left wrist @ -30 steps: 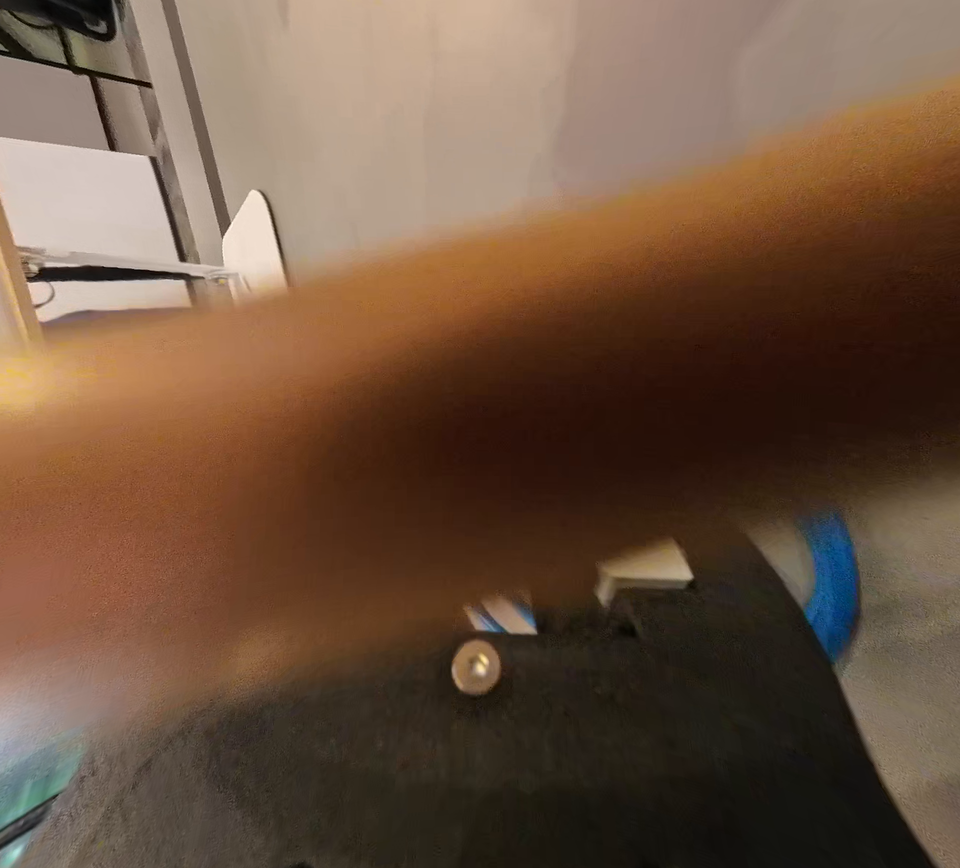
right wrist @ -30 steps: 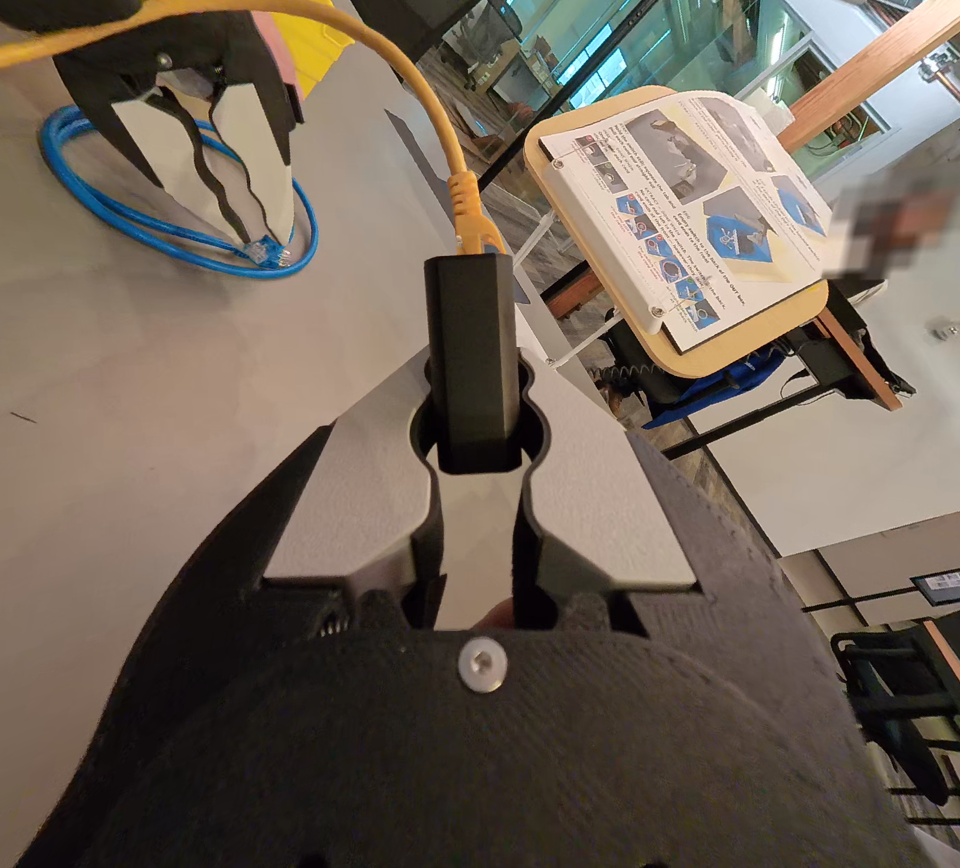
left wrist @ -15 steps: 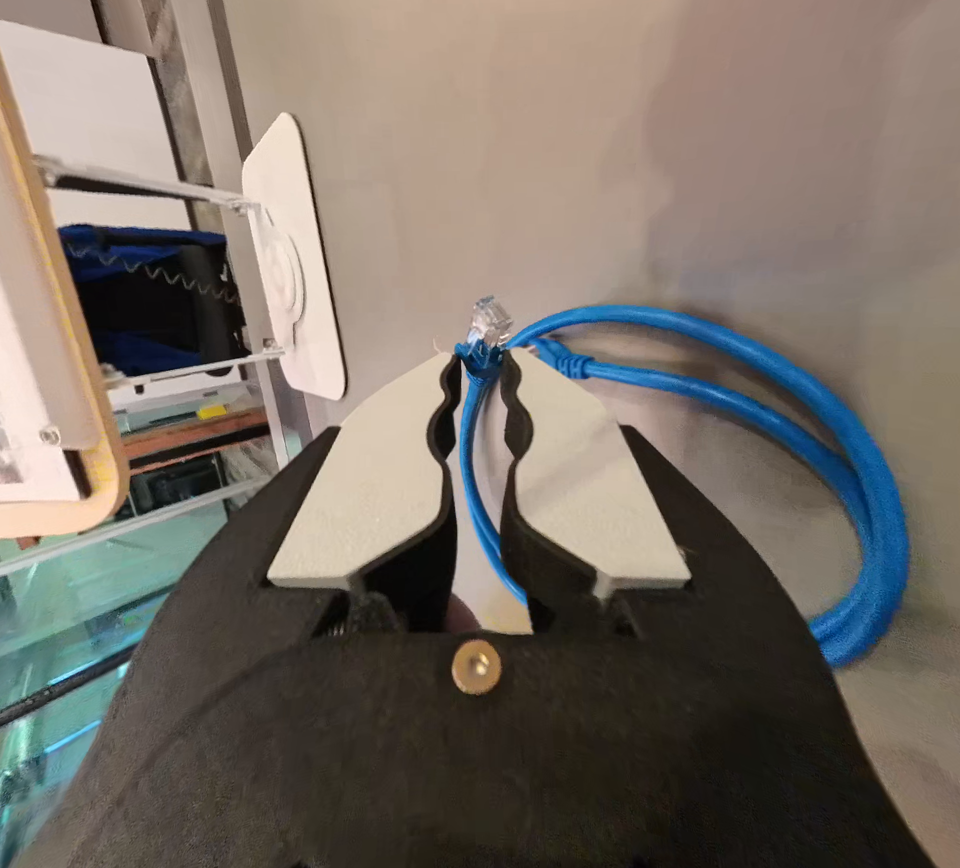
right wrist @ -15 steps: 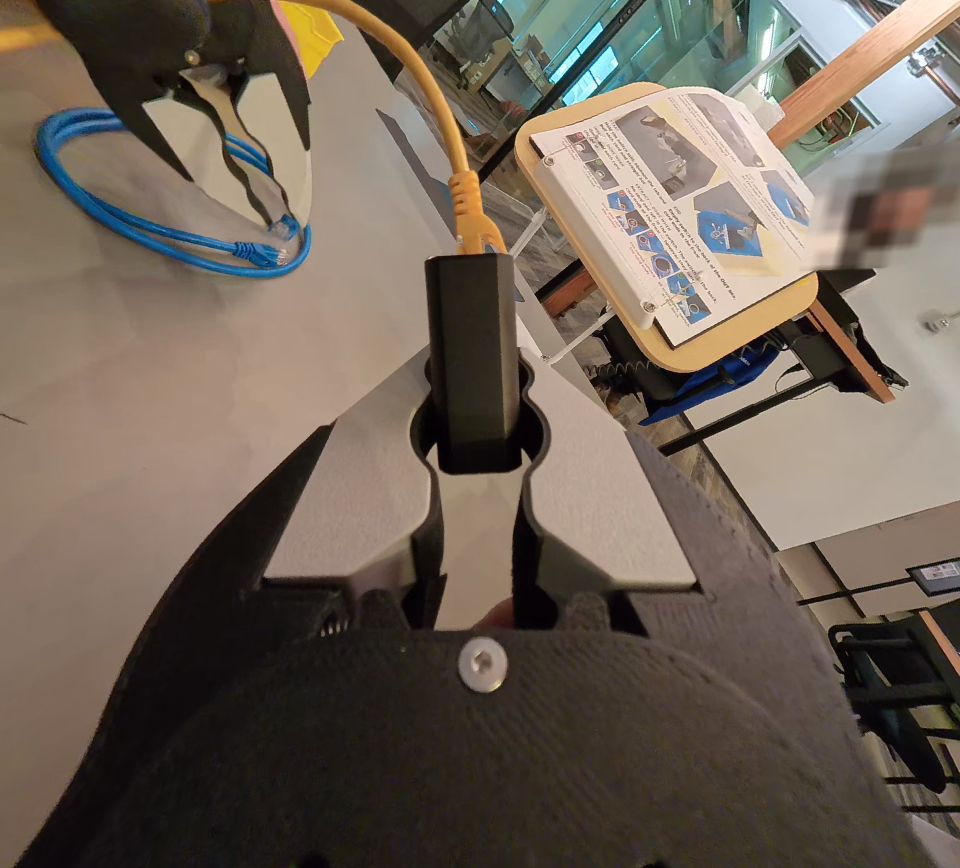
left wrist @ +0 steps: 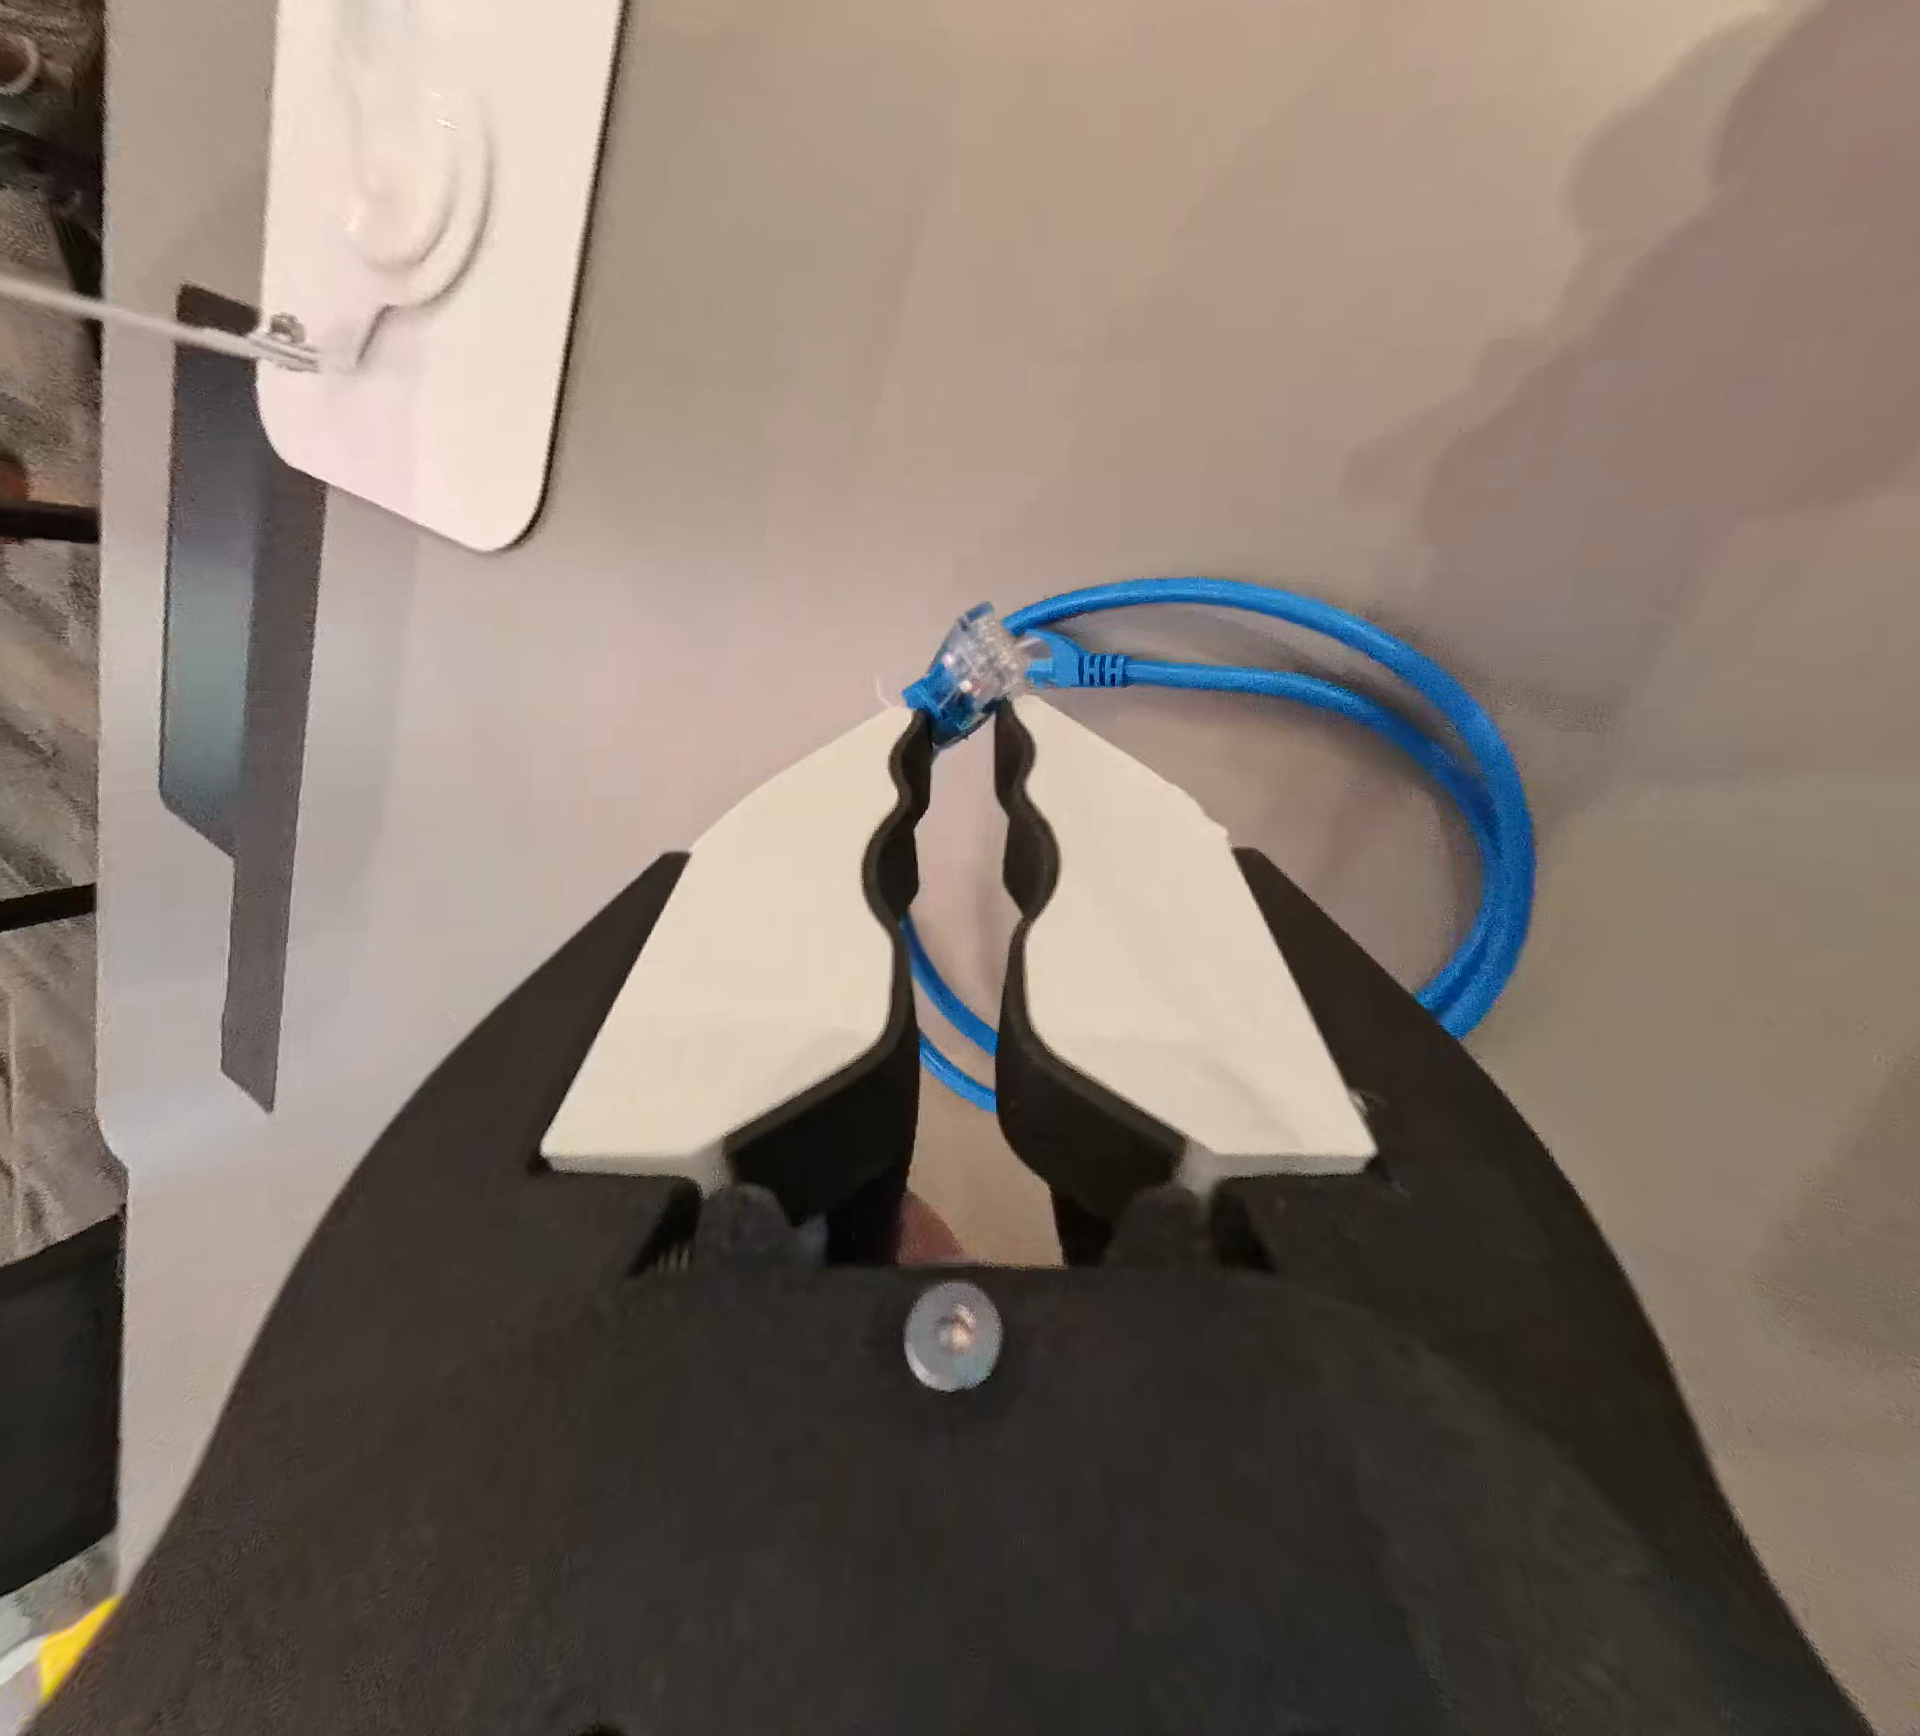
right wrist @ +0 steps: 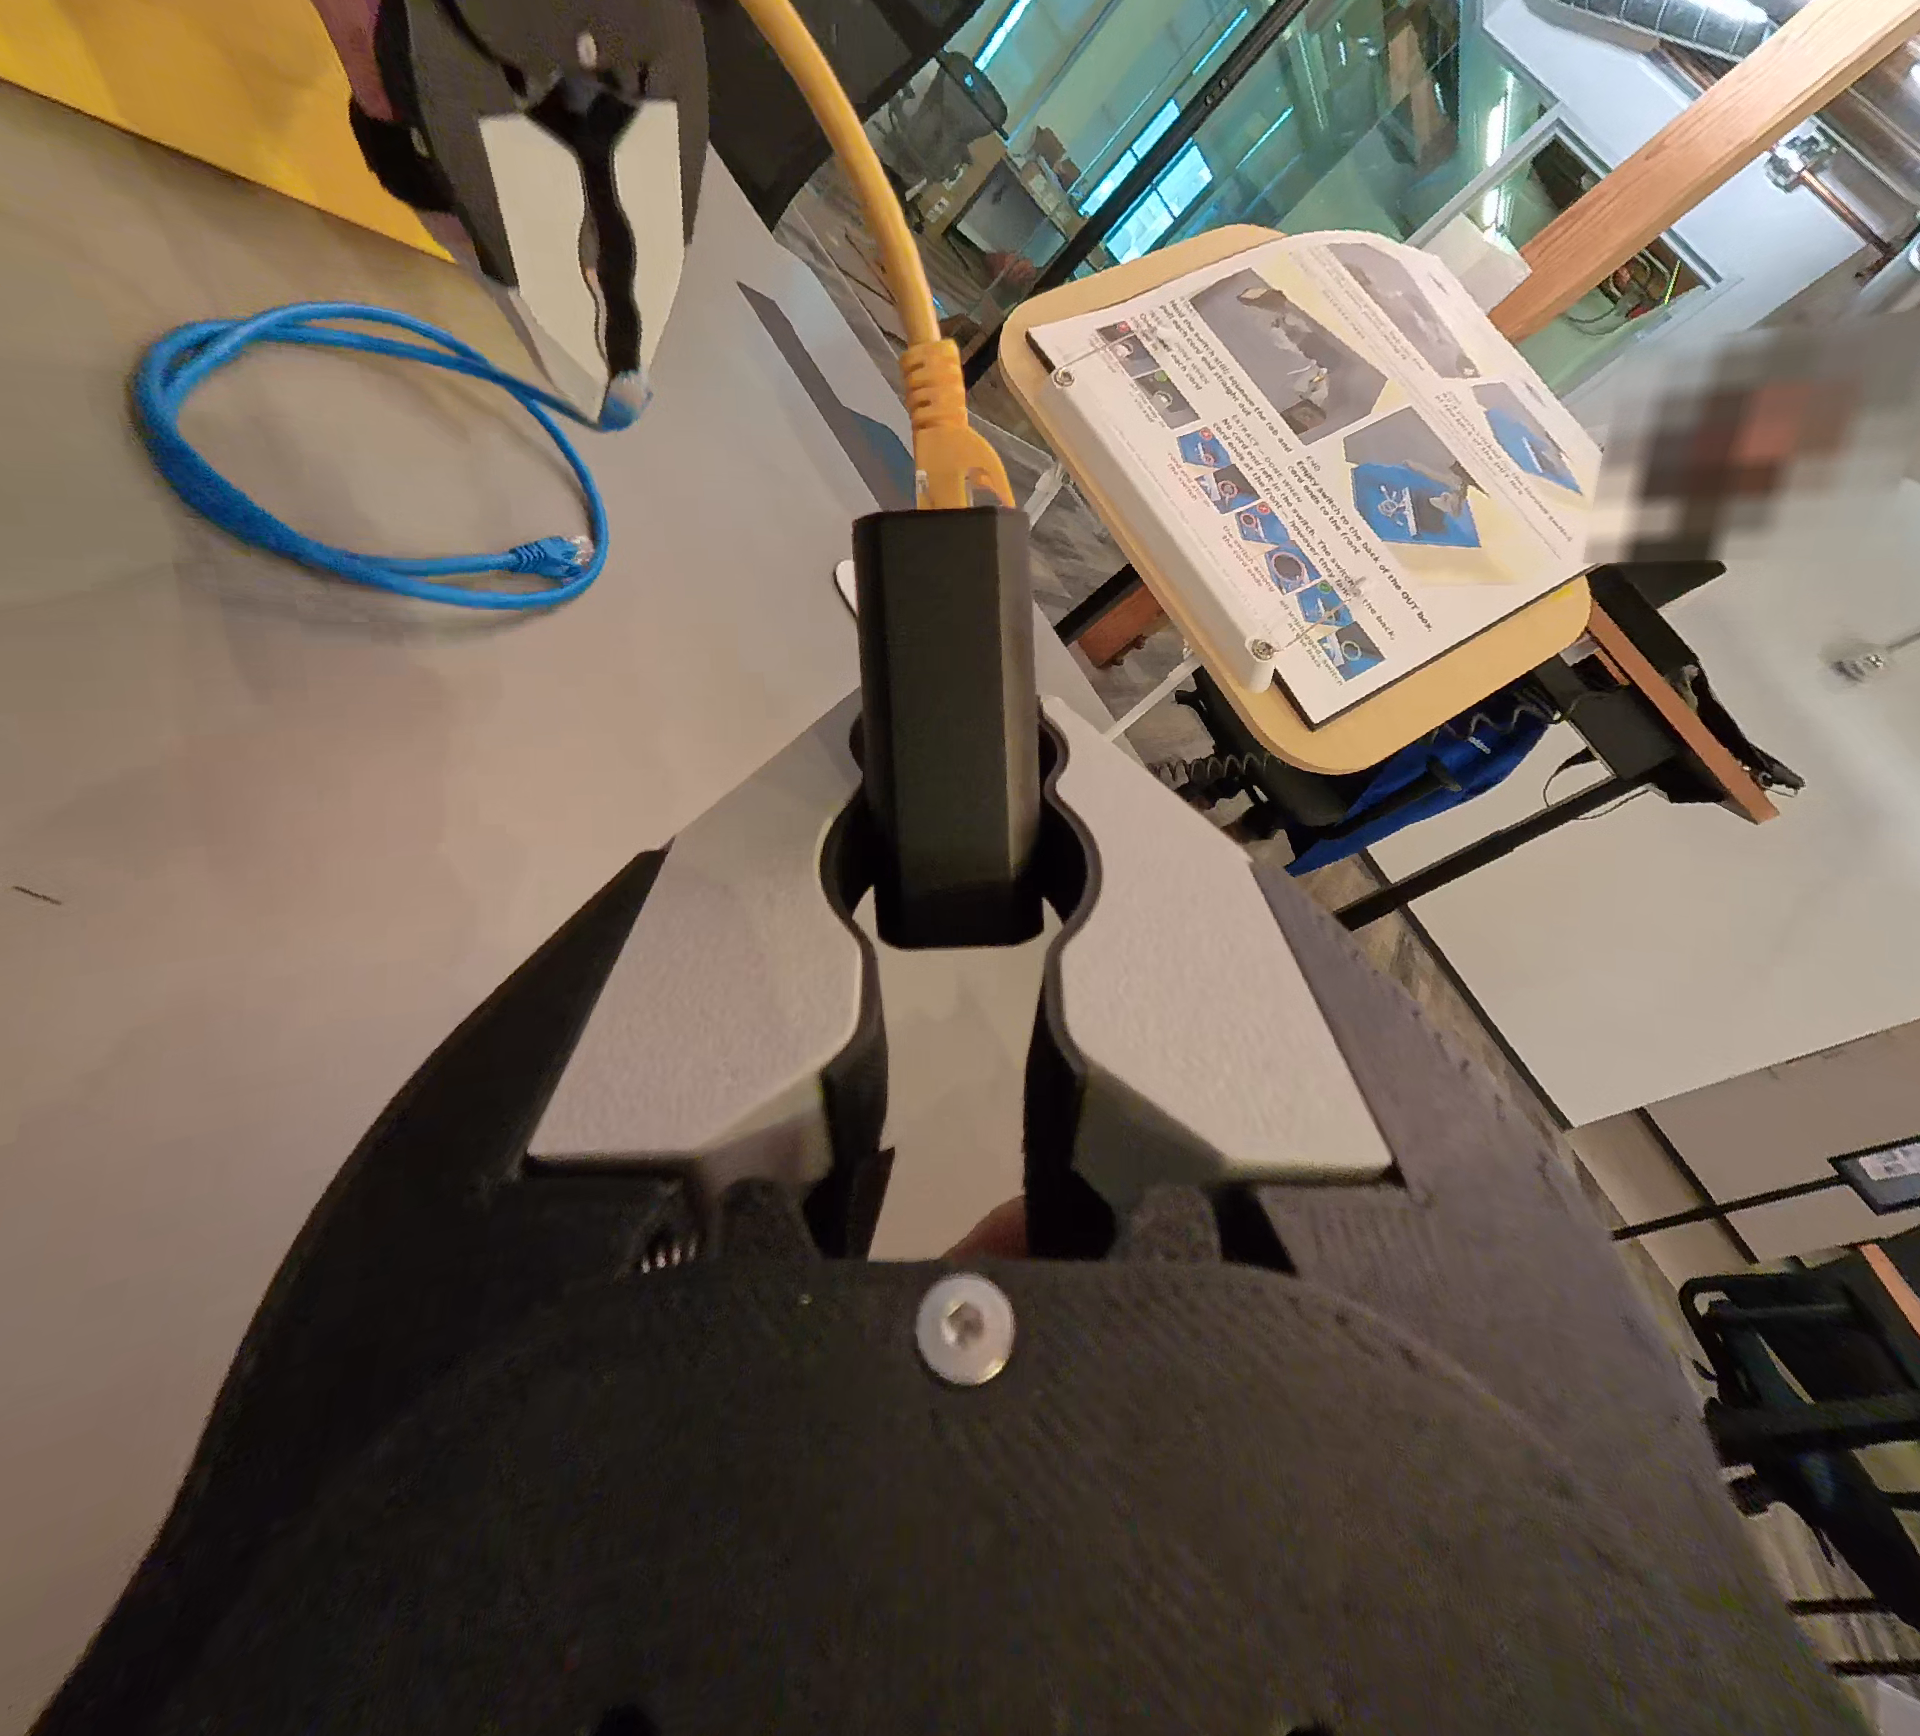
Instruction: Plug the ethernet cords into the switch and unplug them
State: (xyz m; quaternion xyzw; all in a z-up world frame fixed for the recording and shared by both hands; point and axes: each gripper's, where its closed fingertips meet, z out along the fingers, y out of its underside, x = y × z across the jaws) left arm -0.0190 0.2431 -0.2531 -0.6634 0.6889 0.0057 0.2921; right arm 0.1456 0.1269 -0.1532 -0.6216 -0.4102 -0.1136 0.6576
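Left hand-held gripper point(left wrist: 956, 730) pinches the blue cord's plug point(left wrist: 971, 673); only the right view shows the right hand-held gripper point(right wrist: 951, 845) clamping the black switch point(right wrist: 945, 730), yellow cord point(right wrist: 831, 107) plugged in.

Black textured gripper point(left wrist: 956, 730) bodies, pale wavy-edged fingers point(left wrist: 769, 948), one silver screw point(left wrist: 952, 1352) each.

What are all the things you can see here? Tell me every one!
blue cord: one, blue, coiled on the grey table, one plug at the left gripper's tips
yellow cord: one, yellow, plugged into the switch
switch: one, black, gripped upright
yellow bin: one, yellow, table's far edge
instruction board: one, tan with printed sheet, on a stand beside the table
white base plate: one, white, on the table near its edge
left gripper: black and white, pinching the blue cord's plug
right gripper: black and grey, clamped on the switch
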